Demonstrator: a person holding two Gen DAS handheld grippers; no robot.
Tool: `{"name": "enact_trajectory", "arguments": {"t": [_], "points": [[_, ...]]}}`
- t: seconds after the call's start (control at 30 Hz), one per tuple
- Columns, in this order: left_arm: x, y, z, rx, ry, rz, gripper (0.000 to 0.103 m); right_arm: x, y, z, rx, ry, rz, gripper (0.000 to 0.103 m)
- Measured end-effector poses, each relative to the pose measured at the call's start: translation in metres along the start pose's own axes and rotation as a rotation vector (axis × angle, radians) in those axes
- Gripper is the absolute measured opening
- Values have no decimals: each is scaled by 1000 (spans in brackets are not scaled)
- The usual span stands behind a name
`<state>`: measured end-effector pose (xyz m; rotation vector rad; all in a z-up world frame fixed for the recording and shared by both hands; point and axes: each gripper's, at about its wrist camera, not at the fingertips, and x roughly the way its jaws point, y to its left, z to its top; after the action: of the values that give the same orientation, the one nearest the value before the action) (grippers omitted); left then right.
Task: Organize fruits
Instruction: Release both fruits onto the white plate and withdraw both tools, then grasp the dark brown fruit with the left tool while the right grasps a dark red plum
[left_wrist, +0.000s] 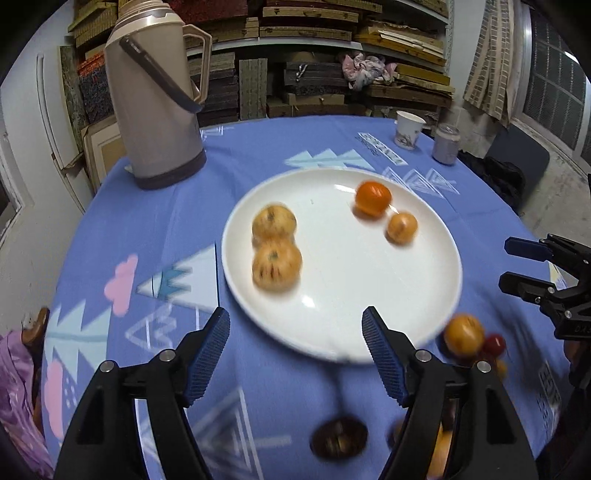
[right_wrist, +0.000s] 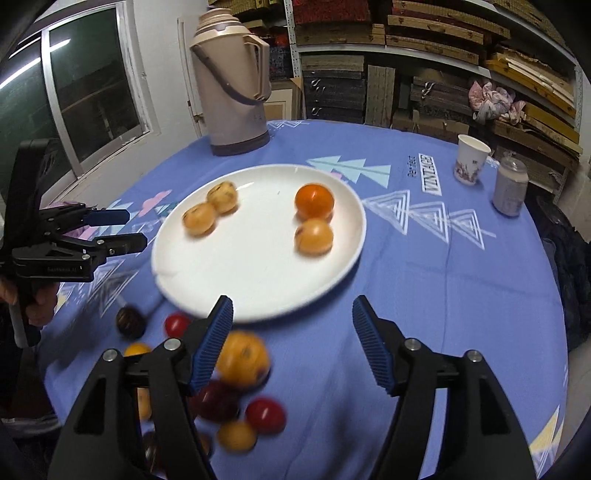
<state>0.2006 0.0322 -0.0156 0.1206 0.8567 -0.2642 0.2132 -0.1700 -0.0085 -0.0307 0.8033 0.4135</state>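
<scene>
A white plate sits mid-table with two speckled yellow fruits on its left side. On its right side lie an orange and a smaller yellow fruit. My left gripper is open and empty over the plate's near rim. My right gripper is open and empty too, near the plate's front edge. Loose fruits lie on the cloth in front: a yellow one, red ones, a dark purple one and a dark brown one.
A tall beige thermos stands at the table's far left. A paper cup and a can stand at the far right. The blue patterned tablecloth covers a round table; shelves of boxes fill the wall behind.
</scene>
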Motion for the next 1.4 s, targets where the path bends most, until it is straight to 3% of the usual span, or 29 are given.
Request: {"name": "enact_trajectory", "arguments": {"t": [0.23, 0.47, 0.67, 0.8, 1.03, 1.23, 1.33, 1.4], "points": [[-12, -12, -56, 15, 47, -31, 78, -32, 8, -42, 50, -21, 1, 73], [9, -14, -79, -13, 111, -47, 77, -58, 38, -88, 3, 38, 66, 73], [15, -21, -85, 21, 100, -34, 42, -71, 68, -114, -70, 107, 144, 73], [18, -24, -85, 39, 66, 9, 42, -70, 86, -127, -117, 156, 200, 73], [17, -16, -84, -1, 64, -28, 42, -61, 112, -132, -131, 174, 261, 72], [17, -18, -84, 4, 64, -24, 43, -36, 119, -132, -74, 216, 251, 60], [19, -21, -83, 19, 68, -31, 51, -27, 116, -132, -34, 229, 240, 36], [20, -24, -83, 30, 72, -49, 61, -27, 116, -132, -37, 231, 244, 36]]}}
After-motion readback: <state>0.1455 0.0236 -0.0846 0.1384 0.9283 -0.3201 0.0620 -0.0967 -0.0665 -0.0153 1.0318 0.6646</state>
